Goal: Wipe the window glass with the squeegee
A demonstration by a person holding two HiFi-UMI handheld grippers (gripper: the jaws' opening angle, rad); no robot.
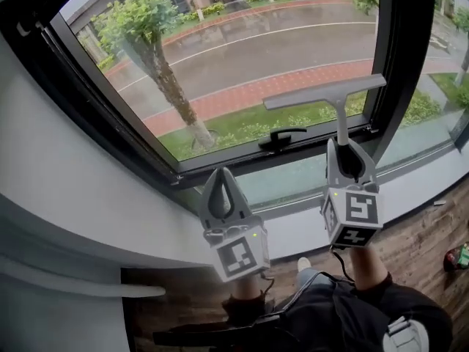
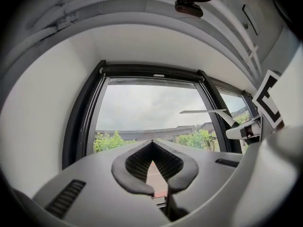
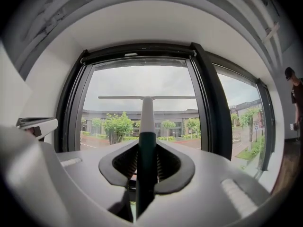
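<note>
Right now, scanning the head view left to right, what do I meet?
Tree trunk outside → left tongs, shut and empty → window handle → squeegee gripped in the right tongs → small green item at the far right edge.

an upper-floor room in a building beside a street; home or office cannot be told. a large black-framed window [image 1: 396, 64] fills the head view from ten to two o'clock and looks down on a road [image 1: 278, 46], a red brick pavement [image 1: 293, 86] and a tree [image 1: 157, 57]. a white wall [image 1: 66, 196] lies at nine o'clock, a wooden plank floor [image 1: 418, 248] at four o'clock.
</note>
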